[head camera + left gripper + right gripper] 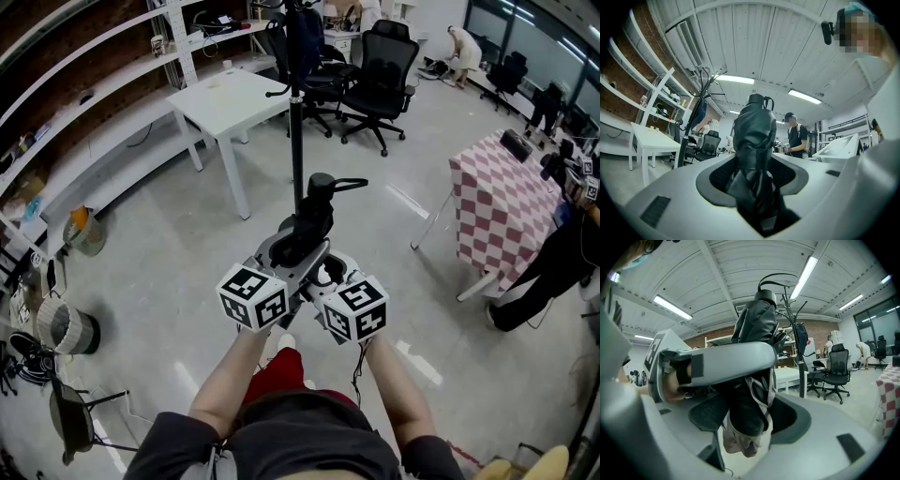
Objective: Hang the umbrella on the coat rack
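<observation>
Clamping the folded black fabric umbrella (315, 214) upright in mid-air, left gripper (284, 247) and right gripper (326, 265) both closed on its body, short of the tall black coat rack (296, 141); best raised steadily to slip its top loop (349, 185) over a hook (275, 92).

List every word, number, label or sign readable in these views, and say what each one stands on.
No readable text in any view.
Marker cubes: only black-and-white square patterns, no letters or numbers.
Boxes on the wall shelf: any print is too small and blurred to read.
</observation>
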Motion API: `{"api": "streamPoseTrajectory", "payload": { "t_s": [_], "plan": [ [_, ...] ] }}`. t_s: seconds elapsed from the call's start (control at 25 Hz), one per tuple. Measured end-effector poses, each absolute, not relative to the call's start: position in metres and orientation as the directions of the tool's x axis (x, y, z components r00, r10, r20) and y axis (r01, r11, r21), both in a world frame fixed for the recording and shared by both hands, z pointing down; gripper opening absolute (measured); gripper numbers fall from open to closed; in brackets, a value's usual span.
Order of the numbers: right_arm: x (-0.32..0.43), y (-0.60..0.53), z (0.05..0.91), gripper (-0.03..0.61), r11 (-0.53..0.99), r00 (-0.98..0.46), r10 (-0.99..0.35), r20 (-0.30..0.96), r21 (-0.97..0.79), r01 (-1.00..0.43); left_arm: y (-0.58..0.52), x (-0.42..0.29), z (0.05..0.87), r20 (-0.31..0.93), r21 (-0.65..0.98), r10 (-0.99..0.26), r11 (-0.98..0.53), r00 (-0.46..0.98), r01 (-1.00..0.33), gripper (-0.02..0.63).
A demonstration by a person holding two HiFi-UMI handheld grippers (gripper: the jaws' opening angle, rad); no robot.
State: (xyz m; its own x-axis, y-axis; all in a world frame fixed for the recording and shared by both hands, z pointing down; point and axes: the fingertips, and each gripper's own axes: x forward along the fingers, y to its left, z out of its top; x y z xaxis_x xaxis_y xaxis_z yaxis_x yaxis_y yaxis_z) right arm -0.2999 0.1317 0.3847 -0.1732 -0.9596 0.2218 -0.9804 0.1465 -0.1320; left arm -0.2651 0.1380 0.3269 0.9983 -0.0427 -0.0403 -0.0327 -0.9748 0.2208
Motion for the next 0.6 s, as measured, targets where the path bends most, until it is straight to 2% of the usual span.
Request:
{"api": "streamPoseTrajectory", "payload": {
  "t_s": [0.32,0.6],
  "plan": [
    [-0.261,0.109,0.380,0.270,0.119,-0.146,-0.966,0.214,-0.134,-0.984,0.116,-0.226,0.322,-0.035,0.220,-0.013,-0.975,0.999,-0.005,0.209],
    [-0.200,0.074,0.390,0.270,0.095,-0.125,-0.961,0.248,-0.128,-0.987,0.080,-0.165,0.332,-0.042,0.262,0.006,-0.965,0.999,0.017,0.209]
  ]
}}
